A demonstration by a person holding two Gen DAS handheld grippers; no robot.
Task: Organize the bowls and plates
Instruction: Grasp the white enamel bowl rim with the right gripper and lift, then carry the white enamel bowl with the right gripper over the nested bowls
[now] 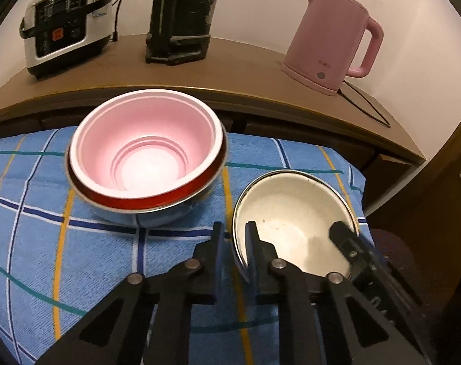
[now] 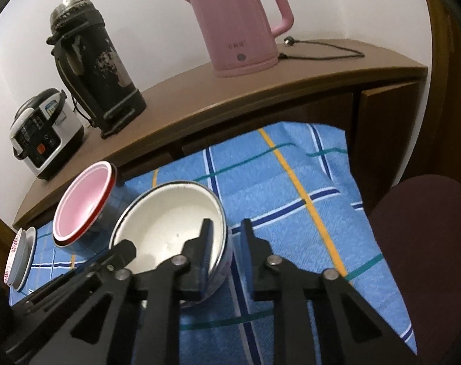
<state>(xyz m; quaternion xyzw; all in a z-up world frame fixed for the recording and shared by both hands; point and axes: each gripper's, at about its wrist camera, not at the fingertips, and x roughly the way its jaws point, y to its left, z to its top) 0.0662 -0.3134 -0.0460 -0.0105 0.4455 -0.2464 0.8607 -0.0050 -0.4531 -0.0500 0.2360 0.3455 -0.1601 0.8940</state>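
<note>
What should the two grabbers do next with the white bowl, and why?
Probably close both on the rim, then lift. The left gripper and the right gripper each straddle the white bowl at opposite sides, jaws seemingly not yet clamped. The pink bowl stack beside it looks like the destination.

Left gripper (image 1: 234,234): both fingers extended forward and slightly apart, a narrow gap between the pads. The left finger (image 1: 214,243) stands outside the rim of the white bowl (image 1: 294,213), the right finger inside it; contact with the rim cannot be confirmed. Right gripper (image 2: 227,234): fingers likewise parted, straddling the opposite rim of the same bowl, left finger (image 2: 204,237) inside, right finger outside. Grip is not confirmed. Each gripper's finger is visible in the other's view, reaching into the bowl from the far side.
</note>
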